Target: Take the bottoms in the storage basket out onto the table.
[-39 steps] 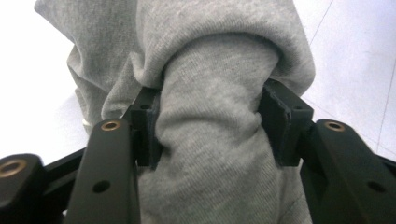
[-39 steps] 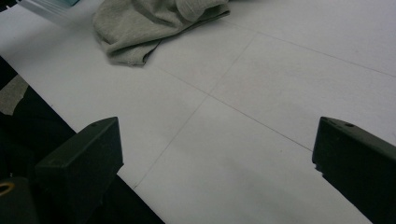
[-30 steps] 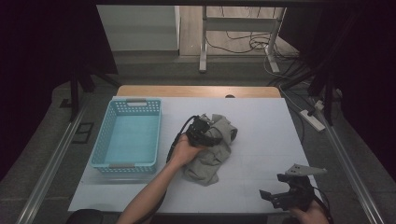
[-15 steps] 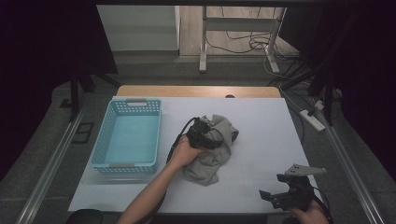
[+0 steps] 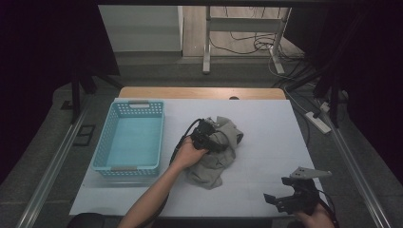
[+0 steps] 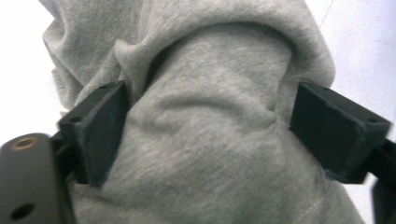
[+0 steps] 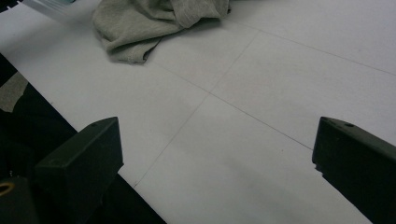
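Grey cloth (image 5: 216,152) is seen crumpled at mid-desk (image 5: 266,128), right of the blue basket (image 5: 129,137) and apart from it.

Left tongs (image 5: 212,138) are held by the left hand (image 5: 189,153) and sit on the cloth's upper left part. In the left gripper view a thick fold of cloth (image 6: 210,140) is bunched between the two black jaws, fabric touching both inner faces and bulging over them. The jaws are set fairly wide but are closed on that fold. White desk (image 6: 359,42) is visible past the cloth at the upper right. A black cable (image 5: 183,137) is looped from the left tongs back along the forearm.

Right tongs (image 5: 278,202) are held low at the desk's near right corner by the right hand (image 5: 311,219), grey plate (image 5: 310,172) on top. Well apart from the cloth, nothing is touched. In the right gripper view the jaws are spread wide, with bare desk (image 7: 261,140) between them; the cloth (image 7: 149,23) lies far ahead, up and left of the left-side jaw. Nothing is held in the right tongs. Faint crease lines are seen crossing the desk sheet there.

The basket is seen with nothing in it, near the desk's left edge, long side running away from the person. The cloth's lower end is draped toward the near edge, below the left hand.
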`<state>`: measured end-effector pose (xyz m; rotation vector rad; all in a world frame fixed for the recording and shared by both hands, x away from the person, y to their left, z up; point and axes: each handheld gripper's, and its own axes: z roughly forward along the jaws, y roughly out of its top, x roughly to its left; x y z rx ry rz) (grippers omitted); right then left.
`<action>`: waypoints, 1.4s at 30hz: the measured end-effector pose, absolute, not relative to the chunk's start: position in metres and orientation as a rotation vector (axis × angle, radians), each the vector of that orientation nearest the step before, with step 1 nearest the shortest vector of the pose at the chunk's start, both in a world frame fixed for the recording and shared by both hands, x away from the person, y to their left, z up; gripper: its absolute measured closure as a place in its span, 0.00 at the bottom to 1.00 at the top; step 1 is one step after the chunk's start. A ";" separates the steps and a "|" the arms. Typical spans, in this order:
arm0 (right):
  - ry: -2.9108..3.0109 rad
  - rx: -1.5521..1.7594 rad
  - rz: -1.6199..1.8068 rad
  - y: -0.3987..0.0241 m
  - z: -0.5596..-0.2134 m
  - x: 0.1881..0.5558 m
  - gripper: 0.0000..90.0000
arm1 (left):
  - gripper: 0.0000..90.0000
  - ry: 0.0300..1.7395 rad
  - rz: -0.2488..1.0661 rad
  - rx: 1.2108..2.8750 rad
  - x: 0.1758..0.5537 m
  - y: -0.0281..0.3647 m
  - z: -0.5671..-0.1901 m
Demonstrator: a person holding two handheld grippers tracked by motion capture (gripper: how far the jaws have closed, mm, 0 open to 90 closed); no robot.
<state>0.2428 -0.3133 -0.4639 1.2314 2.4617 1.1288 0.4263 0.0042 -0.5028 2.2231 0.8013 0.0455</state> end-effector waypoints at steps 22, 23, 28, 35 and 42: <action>2.462 1.233 1.129 -0.313 -0.464 0.243 0.02 | 0.02 0.766 -0.019 2.187 0.422 0.007 -0.495; 2.464 1.232 1.129 -0.313 -0.464 0.243 0.02 | 0.02 0.758 -0.028 2.184 0.422 0.008 -0.495; 2.461 1.234 1.131 -0.313 -0.464 0.243 0.02 | 0.02 0.727 -0.038 2.173 0.421 0.011 -0.490; 2.459 1.236 1.129 -0.313 -0.464 0.243 0.02 | 0.01 0.710 -0.028 2.153 0.415 0.015 -0.481; 2.457 1.237 1.129 -0.313 -0.464 0.243 0.02 | 0.02 0.716 -0.042 2.124 0.410 0.020 -0.474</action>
